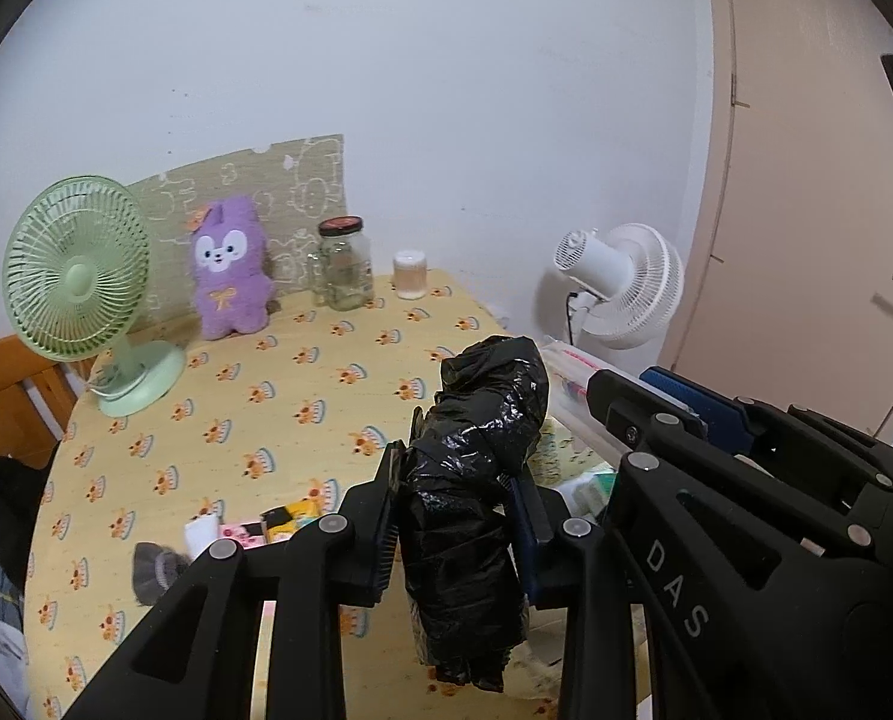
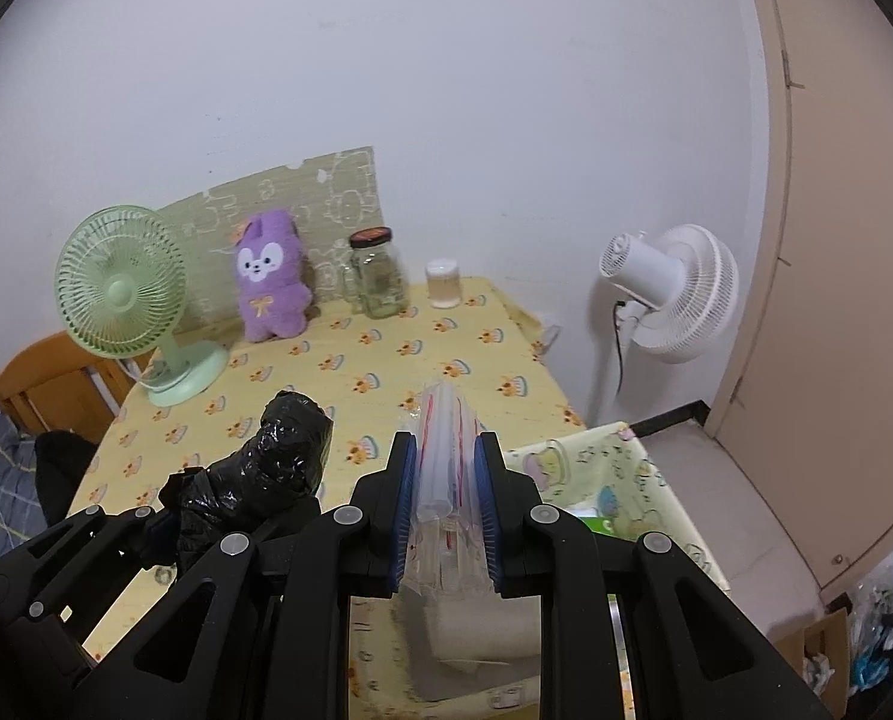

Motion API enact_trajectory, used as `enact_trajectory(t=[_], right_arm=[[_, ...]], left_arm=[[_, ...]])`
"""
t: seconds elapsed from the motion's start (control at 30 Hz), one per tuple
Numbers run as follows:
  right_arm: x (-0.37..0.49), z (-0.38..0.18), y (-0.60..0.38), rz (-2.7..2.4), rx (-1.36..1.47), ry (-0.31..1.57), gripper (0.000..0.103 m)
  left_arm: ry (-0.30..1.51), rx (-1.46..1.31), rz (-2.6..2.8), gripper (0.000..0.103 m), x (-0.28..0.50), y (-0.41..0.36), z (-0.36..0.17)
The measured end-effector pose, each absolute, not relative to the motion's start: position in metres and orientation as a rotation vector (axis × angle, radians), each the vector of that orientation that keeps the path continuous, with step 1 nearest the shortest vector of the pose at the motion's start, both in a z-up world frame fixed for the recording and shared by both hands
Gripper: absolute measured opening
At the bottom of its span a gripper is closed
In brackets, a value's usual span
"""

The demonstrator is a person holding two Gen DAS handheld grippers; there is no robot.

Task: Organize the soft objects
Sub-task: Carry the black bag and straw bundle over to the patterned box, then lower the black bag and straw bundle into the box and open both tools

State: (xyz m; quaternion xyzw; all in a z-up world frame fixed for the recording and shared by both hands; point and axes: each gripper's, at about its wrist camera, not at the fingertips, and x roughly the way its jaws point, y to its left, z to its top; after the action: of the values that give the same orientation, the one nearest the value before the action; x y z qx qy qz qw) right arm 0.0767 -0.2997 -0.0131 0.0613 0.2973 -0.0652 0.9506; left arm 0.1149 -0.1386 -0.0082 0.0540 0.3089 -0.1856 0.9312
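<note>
My left gripper (image 1: pixel 455 516) is shut on a crumpled black plastic bag bundle (image 1: pixel 476 450), which stands up between the pads above the table. The same black bundle (image 2: pixel 278 456) shows at the lower left of the right wrist view. My right gripper (image 2: pixel 444 492) is shut on a rolled clear plastic bag with red stripes (image 2: pixel 444 456), and that roll (image 1: pixel 572 372) also shows in the left wrist view. A purple plush toy (image 1: pixel 228 267) (image 2: pixel 269 276) sits upright at the back of the table against a patterned board.
The table has a yellow printed cloth (image 1: pixel 302 396). On it stand a green fan (image 1: pixel 77 288), a glass jar (image 1: pixel 344 267) and a small white cup (image 1: pixel 410 276). Small colourful items (image 1: pixel 266 525) lie near the left gripper. A white fan (image 2: pixel 668 294), a door and a cartoon-print box (image 2: pixel 626 468) are to the right.
</note>
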Motion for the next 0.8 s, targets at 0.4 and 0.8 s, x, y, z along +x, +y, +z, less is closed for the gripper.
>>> enact_trajectory(t=[0.4,0.8], right_arm=[[0.073,-0.027,-0.336,-0.192,0.158,0.629,0.023],[0.073,-0.044,-0.36,-0.219,0.182,0.659,0.023]], left_arm=[[0.669,0.102,-0.43,0.034,0.119,-0.171,-0.023],[0.702,0.122,-0.432,0.051,0.12,-0.191,-0.038]])
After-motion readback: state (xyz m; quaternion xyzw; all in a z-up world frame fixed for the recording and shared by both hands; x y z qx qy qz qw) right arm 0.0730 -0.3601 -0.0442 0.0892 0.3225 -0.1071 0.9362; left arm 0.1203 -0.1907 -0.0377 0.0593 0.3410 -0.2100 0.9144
